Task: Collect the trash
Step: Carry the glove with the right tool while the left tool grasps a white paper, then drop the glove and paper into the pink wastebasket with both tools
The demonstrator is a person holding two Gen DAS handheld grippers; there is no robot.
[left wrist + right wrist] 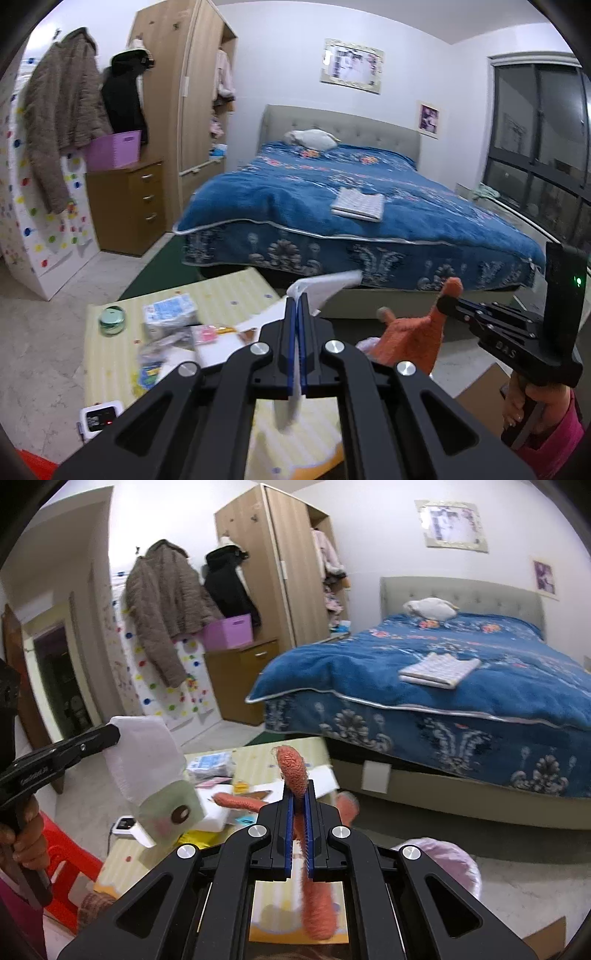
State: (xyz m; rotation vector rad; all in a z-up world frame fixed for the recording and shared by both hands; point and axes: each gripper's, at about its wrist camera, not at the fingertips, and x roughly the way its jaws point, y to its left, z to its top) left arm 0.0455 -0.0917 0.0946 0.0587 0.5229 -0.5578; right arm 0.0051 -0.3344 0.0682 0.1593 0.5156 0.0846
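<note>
White walls (280,55) enclosed the bedroom, and two framed pictures (352,65) hung above a grey tufted headboard (369,125). A blue floral quilt (295,192) covered the bed. A tall light-wood wardrobe (173,92) stood beside a low brown drawer cabinet (129,206). A large dark-framed window (539,140) showed black. The floor was pale marble-look tile (40,332), with a dark green rug (162,266) beside the bed.

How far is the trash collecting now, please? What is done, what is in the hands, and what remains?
Done: no bin is visible, so I cannot tell. In hand: the left gripper is shut on a white wrapper; the right gripper is shut on an orange fuzzy item. Left: a blue-white packet and small scraps lie on the yellow mat.
</note>
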